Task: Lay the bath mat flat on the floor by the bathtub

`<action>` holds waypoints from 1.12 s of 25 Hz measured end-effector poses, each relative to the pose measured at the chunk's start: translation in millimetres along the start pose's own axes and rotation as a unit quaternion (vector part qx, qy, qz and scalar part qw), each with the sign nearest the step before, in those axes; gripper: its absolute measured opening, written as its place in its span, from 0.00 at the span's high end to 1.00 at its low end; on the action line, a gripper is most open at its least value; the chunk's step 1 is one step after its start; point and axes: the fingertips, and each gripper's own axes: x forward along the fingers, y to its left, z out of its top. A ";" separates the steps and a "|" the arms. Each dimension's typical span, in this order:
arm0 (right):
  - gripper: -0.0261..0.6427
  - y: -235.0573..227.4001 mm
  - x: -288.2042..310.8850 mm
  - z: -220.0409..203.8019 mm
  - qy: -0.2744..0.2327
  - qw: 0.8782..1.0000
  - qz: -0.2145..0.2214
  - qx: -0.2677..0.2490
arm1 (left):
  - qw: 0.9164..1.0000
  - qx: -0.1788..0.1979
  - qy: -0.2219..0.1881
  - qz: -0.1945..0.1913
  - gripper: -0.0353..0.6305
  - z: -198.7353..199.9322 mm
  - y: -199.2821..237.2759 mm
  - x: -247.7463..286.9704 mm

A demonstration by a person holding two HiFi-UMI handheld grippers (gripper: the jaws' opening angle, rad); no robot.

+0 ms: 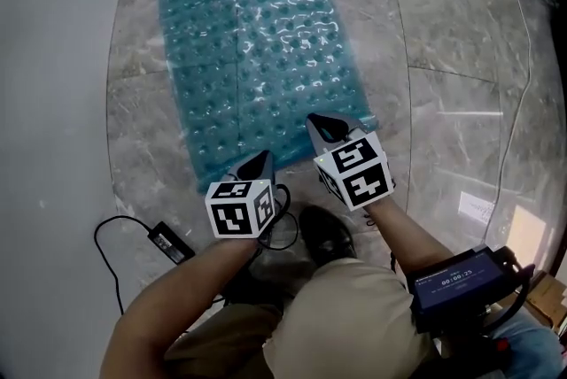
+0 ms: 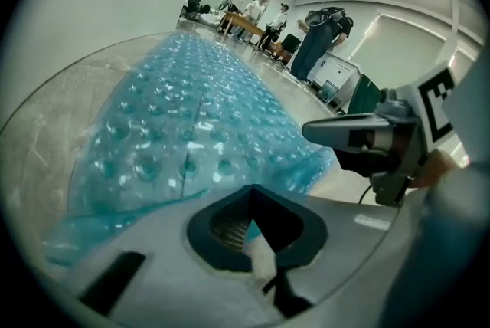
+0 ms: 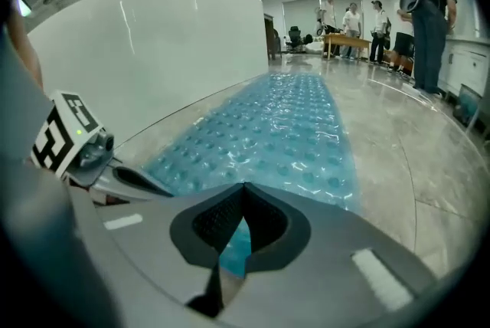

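A translucent blue bath mat (image 1: 257,41) with raised bumps lies lengthwise on the marble floor beside the white bathtub wall (image 1: 53,58). Its near edge is lifted and wavy. My left gripper (image 1: 263,158) is shut on that edge toward the near left corner, and my right gripper (image 1: 321,122) is shut on it toward the near right corner. In the left gripper view the mat (image 2: 191,127) runs away from the shut left gripper (image 2: 251,192), with the right gripper (image 2: 360,135) alongside. From the right gripper (image 3: 245,188), blue mat (image 3: 283,135) shows between the jaws.
A black power adapter (image 1: 168,240) with its cable lies on the floor at the near left. The person's dark shoe (image 1: 323,231) is just behind the grippers. A screen device (image 1: 456,280) sits by the right forearm. People and tables (image 3: 352,20) stand far off.
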 end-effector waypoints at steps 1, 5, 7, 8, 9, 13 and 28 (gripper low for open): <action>0.95 -0.8 4.0 -6.7 0.010 1.000 -0.001 0.000 | 1.000 -0.004 0.009 -0.004 0.94 -10.9 -3.6 -0.1; 0.95 7.3 5.5 -51.7 0.064 0.998 0.001 -0.007 | 0.999 0.018 -0.011 -0.028 0.94 -9.9 -25.1 -14.2; 0.95 14.4 -0.2 -75.1 0.079 0.997 0.009 -0.006 | 0.999 0.016 -0.033 -0.041 0.94 6.2 -30.0 -22.1; 0.95 18.5 -3.2 -85.3 0.082 0.996 0.012 -0.011 | 0.999 0.009 -0.037 -0.039 0.94 10.0 -27.7 -22.6; 0.95 22.4 -5.6 -93.5 0.083 0.996 0.010 -0.023 | 0.999 0.001 -0.034 -0.034 0.94 9.7 -23.5 -20.9; 0.95 27.7 -3.5 -105.5 0.072 0.996 -0.004 -0.055 | 1.000 -0.001 0.006 -0.018 0.94 -19.3 -9.4 -9.5; 0.95 8.0 21.0 -47.0 0.020 0.997 0.026 -0.076 | 0.993 0.062 -0.077 -0.066 0.94 39.6 -29.7 -3.5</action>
